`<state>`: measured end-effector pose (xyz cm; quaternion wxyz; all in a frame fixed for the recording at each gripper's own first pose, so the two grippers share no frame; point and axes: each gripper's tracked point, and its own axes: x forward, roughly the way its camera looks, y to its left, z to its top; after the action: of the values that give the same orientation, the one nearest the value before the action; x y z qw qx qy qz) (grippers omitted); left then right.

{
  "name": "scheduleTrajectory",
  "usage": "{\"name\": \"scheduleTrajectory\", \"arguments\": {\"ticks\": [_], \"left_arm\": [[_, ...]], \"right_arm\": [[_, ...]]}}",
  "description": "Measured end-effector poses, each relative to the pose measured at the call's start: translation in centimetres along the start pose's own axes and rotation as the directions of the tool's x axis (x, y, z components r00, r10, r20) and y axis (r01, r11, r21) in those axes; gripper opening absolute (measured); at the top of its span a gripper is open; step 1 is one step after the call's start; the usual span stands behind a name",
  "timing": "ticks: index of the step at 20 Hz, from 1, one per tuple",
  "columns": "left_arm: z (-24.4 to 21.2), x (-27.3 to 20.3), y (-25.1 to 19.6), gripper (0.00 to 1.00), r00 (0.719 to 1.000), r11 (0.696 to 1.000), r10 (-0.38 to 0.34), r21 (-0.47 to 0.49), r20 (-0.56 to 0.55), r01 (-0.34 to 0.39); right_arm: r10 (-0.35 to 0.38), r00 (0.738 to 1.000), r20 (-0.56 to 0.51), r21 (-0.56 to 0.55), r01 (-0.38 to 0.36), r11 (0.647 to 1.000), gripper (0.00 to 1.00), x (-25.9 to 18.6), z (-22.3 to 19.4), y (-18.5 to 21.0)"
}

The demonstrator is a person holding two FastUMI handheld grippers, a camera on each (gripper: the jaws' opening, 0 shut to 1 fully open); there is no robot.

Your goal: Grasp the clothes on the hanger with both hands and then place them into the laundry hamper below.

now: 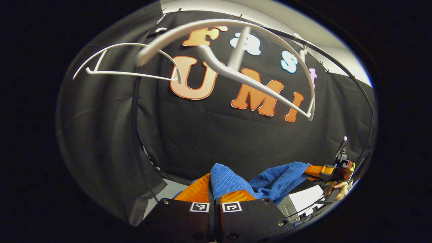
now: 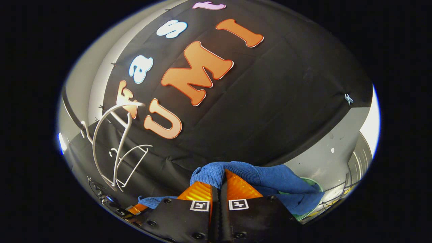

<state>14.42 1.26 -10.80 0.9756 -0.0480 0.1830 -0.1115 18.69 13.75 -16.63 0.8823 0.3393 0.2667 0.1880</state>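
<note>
Blue cloth is pinched in the left gripper and the right gripper, both clamped on it.

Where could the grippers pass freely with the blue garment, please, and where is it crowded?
Free: the span below the white hangers, in front of the wall cloth. Crowded: up at those hangers, and low on the right near the green-rimmed container and wire rack beneath the blue garment.
</note>
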Motion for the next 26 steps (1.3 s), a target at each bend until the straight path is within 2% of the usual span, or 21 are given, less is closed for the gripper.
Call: {"name": "scheduleTrajectory", "arguments": {"ticks": [11,18,26], "left_arm": [[-5.5,4.9,-9.1,0.00,0.986,0.995,-0.095,0.022,-0.134,0.099],[-11.0,8.5,-10.3,0.00,0.957,0.994,-0.093,0.034,-0.275,0.106],[-17.4,10.6,-9.4,0.00,0.908,0.995,-0.062,0.046,-0.414,0.088]], "right_arm": [[-0.104,0.991,-0.085,-0.138,0.092,0.986,0.07,0.2,-4.2,-2.9],[-0.209,0.969,-0.131,-0.224,0.176,0.959,0.07,0.8,-6.8,-6.7],[-0.336,0.921,-0.197,-0.288,0.273,0.918,0.07,1.8,-10.6,-11.4]]}}
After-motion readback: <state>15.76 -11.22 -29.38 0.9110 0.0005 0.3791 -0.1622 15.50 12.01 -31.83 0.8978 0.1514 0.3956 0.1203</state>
